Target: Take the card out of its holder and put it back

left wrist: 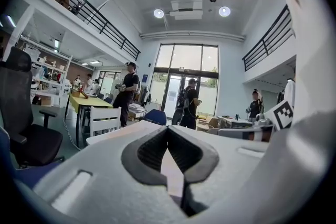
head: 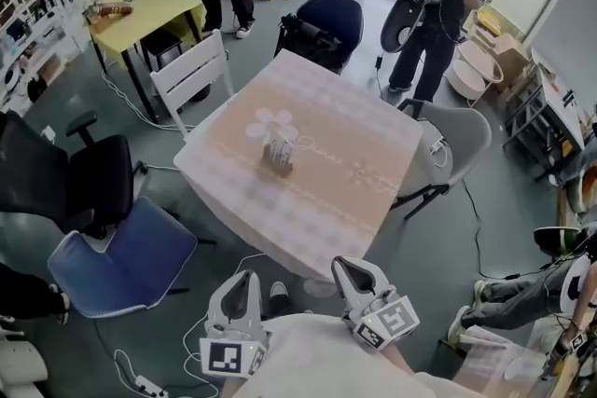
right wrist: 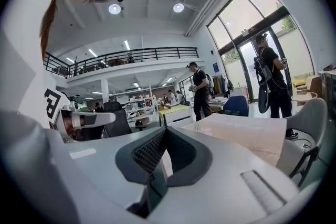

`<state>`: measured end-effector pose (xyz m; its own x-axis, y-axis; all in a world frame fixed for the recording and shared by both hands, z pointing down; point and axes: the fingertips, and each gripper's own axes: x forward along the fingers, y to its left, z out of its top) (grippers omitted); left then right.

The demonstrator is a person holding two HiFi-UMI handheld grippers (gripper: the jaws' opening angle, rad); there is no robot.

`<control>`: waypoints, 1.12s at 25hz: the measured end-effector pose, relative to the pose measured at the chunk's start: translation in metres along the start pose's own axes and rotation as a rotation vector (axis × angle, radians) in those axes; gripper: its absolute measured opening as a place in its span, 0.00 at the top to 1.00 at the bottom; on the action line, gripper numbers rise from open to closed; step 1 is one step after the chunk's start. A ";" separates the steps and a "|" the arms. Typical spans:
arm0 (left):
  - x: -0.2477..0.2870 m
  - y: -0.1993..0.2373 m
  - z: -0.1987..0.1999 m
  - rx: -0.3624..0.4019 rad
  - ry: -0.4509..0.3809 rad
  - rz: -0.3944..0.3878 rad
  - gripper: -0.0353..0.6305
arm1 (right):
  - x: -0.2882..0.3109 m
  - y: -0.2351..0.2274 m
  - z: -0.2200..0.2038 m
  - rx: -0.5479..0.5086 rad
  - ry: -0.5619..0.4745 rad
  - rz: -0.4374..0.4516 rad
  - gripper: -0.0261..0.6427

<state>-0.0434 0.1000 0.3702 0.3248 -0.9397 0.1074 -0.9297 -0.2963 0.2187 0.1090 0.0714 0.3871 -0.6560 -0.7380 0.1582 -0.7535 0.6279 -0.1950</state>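
The card holder (head: 278, 159) stands upright near the middle of the cloth-covered surface (head: 354, 172). What looks like a pale card (head: 280, 143) rises from its top, though it is too small here to tell which way the card's broad face turns. The card sits in the holder, so I judge that the taking-out has not begun.

From the tongs, the holder lies straight ahead and well apart, past the near corner of the surface. Both tongs hang short of that corner, close to the person's body. The holder's long axis is vertical, so the card would have to come out upward. The left tongs (head: 250, 280) sit closer to the holder's line than the right tongs (head: 350, 267), which are off to the other side. The left hand looks like the shorter reach, though either would have to travel forward over the cloth first.

In the left gripper view the jaws meet at their tips with nothing between them. The right gripper view shows the same, with the jaws together and empty. Both point roughly level across the room, and neither touches the surface or anything on it.

Around the surface stand a white slatted chair (head: 191, 70), a blue chair (head: 121, 261) and a grey chair (head: 457, 140). Beyond the far edge a person with a backpack (head: 438, 5) is standing.
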 end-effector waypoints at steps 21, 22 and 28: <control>0.022 0.040 -0.004 0.006 0.032 -0.014 0.94 | 0.052 0.007 -0.004 0.035 0.008 0.021 0.96; 0.024 0.041 -0.004 0.006 0.034 -0.011 0.94 | 0.054 0.006 -0.004 0.036 0.009 0.025 0.96; 0.051 0.041 -0.002 0.000 0.047 0.004 0.94 | 0.072 -0.014 0.006 0.041 0.003 0.059 0.96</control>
<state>-0.0646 0.0406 0.3869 0.3292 -0.9316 0.1541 -0.9309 -0.2930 0.2180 0.0723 0.0075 0.3950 -0.6995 -0.6992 0.1477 -0.7109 0.6597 -0.2439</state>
